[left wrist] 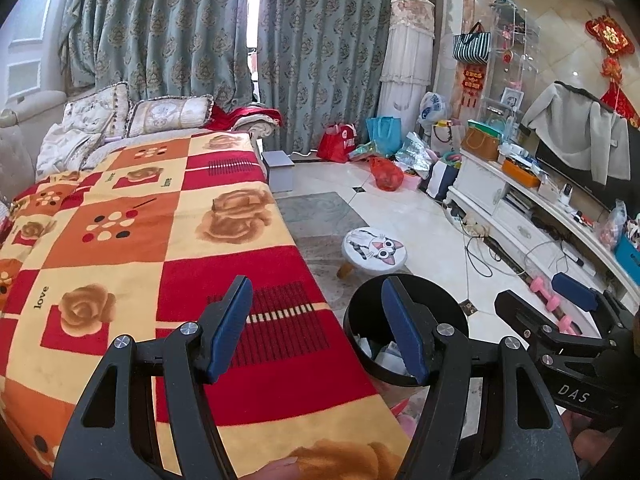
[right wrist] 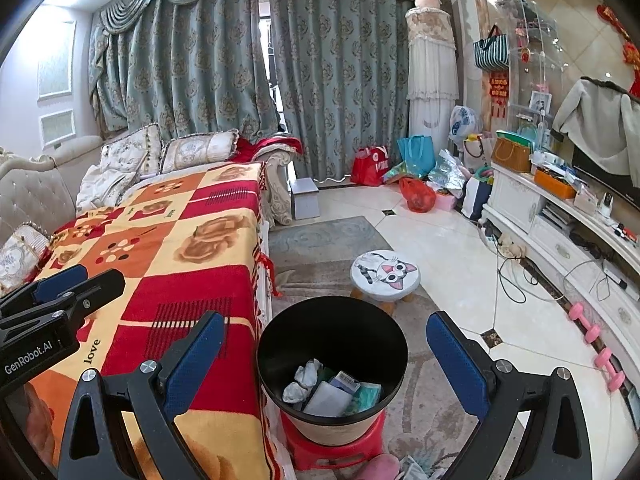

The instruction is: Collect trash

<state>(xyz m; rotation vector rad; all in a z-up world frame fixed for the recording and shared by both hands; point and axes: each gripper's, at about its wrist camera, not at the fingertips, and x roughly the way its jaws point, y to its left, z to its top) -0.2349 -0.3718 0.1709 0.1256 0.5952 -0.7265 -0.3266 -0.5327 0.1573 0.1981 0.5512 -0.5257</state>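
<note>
Left wrist view
- left gripper [left wrist: 316, 328]: jaws spread, nothing between them; hangs over blanket [left wrist: 140, 240] edge.
- bin [left wrist: 404, 332]: black, just right of blanket, partly behind the right jaw.
- right gripper [left wrist: 568, 300]: at right edge, partly seen.

Right wrist view
- right gripper [right wrist: 324, 364]: jaws spread wide, empty, framing the bin [right wrist: 332, 356].
- bin: stands on red stool [right wrist: 332, 440]; holds trash [right wrist: 332, 388] — crumpled tissue, packets.
- blanket [right wrist: 180, 260]: no loose trash visible.
- step: likely between pickups, or done.
- next: find any remaining litter, then close the jaws on it.
</note>
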